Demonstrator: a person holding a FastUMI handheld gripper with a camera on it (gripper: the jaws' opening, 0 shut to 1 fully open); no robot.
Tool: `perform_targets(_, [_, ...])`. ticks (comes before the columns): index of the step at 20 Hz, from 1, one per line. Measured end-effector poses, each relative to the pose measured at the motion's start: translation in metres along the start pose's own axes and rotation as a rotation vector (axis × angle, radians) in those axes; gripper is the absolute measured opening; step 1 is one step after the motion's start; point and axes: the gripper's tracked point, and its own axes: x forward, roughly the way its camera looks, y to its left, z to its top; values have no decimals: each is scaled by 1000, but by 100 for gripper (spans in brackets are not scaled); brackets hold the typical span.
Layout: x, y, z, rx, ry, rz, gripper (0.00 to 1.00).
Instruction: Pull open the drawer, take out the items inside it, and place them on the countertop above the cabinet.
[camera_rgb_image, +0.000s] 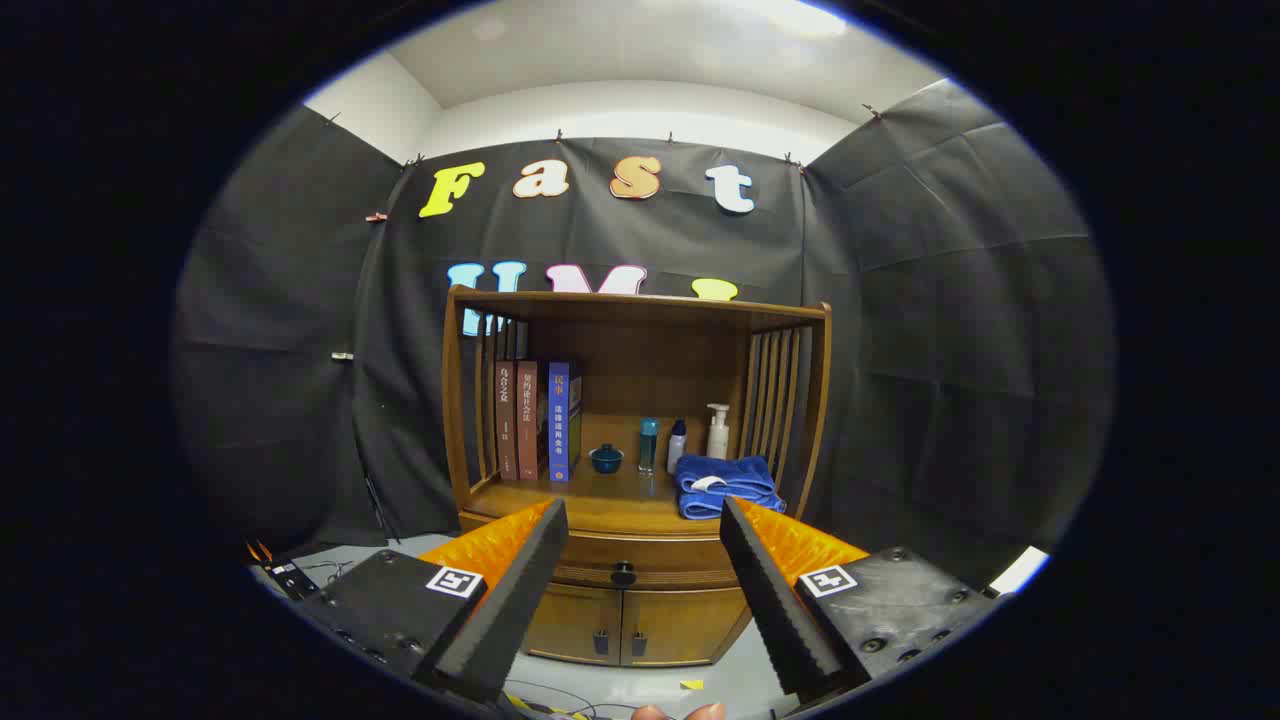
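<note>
1. The gripper hangs in the air in front of the wooden cabinet, its two black ribbed fingers spread wide and holding nothing
2. Between the fingers and beyond them sits the drawer, closed, with a small dark round knob at the middle of its front
3. Under the drawer are two wooden doors, shut, each with a small dark pull near the seam where they meet
4. The countertop above the drawer carries three upright books at its left side, two brown and one blue
5. Just right of the books stands a small dark blue bowl
6. Further right are a teal bottle, a small white bottle and a white pump bottle, close together near the back
7. A folded blue towel lies at the right front of the countertop, just ahead of the right finger's tip
8. What the drawer holds cannot be seen from here
9. Fingertips of a person's hand peep out below the gripper, and some cables lie on the grey floor left of the cabinet
</note>
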Motion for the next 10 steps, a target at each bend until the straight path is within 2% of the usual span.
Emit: perform_targets(10, [4,-4,-7,7,-4,3,99])
